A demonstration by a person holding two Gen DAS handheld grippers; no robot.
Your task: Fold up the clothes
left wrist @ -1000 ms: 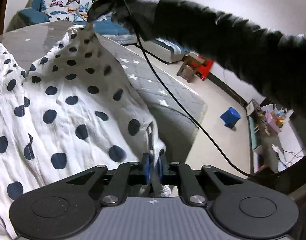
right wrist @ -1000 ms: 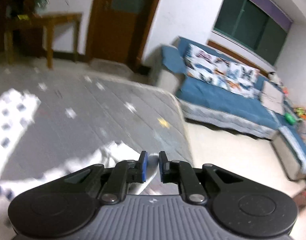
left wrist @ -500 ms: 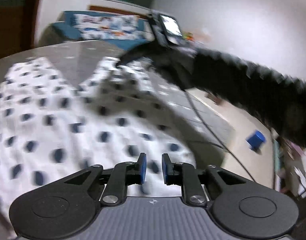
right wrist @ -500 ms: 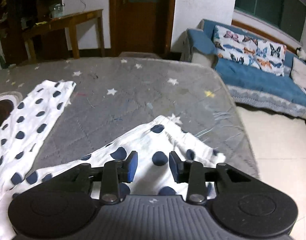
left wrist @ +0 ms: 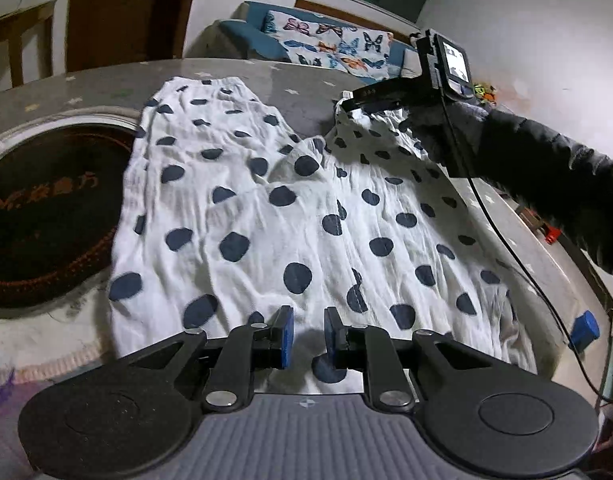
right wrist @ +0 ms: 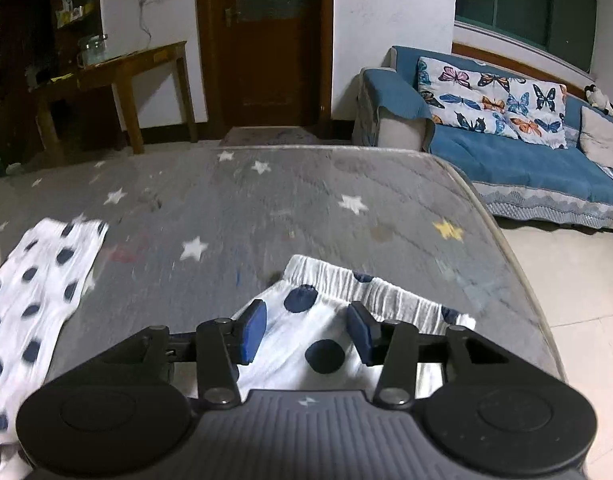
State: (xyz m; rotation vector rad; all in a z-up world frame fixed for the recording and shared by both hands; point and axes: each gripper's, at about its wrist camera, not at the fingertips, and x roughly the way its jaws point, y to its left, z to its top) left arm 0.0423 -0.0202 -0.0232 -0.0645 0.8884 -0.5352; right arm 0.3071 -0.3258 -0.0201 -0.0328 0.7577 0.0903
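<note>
Polka-dot trousers [left wrist: 306,200] now lie spread flat on the grey star-patterned table cover [right wrist: 306,200], where a second ago both grippers pinched their cloth and held it lifted. The left gripper [left wrist: 308,336] has let go, its jaws a little apart over the near edge, and the right gripper [right wrist: 306,334] stands wide open, empty, over the elastic cuff [right wrist: 378,284]. I'd say the laying-out is done and folding can begin.
</note>
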